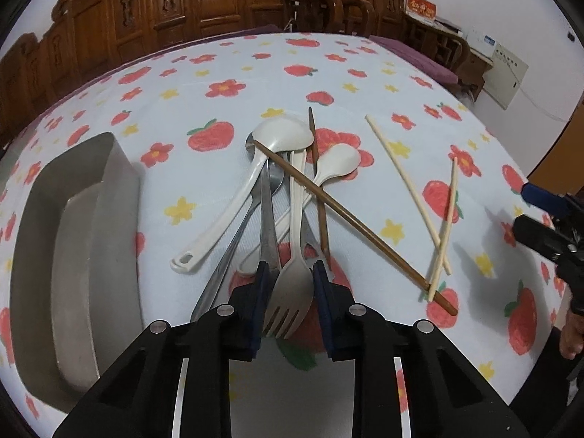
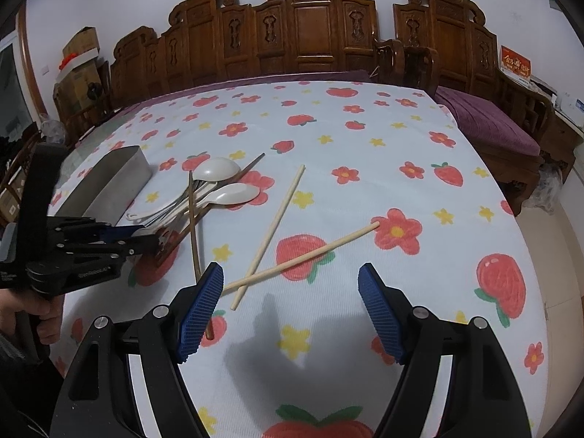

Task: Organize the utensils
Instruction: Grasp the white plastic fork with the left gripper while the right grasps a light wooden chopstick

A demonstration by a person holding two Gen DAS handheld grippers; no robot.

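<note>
Steel tray lies at the left on the flowered tablecloth. Just right of it sits a heap of utensils: white spoons, metal cutlery and a white fork, with brown chopsticks crossed over them. The left gripper has its blue pads either side of the fork's neck, near it, though contact cannot be told. Farther right, two pale chopsticks lie crossed, apart from the heap. The right gripper hovers wide apart behind them, holding nothing.
</note>
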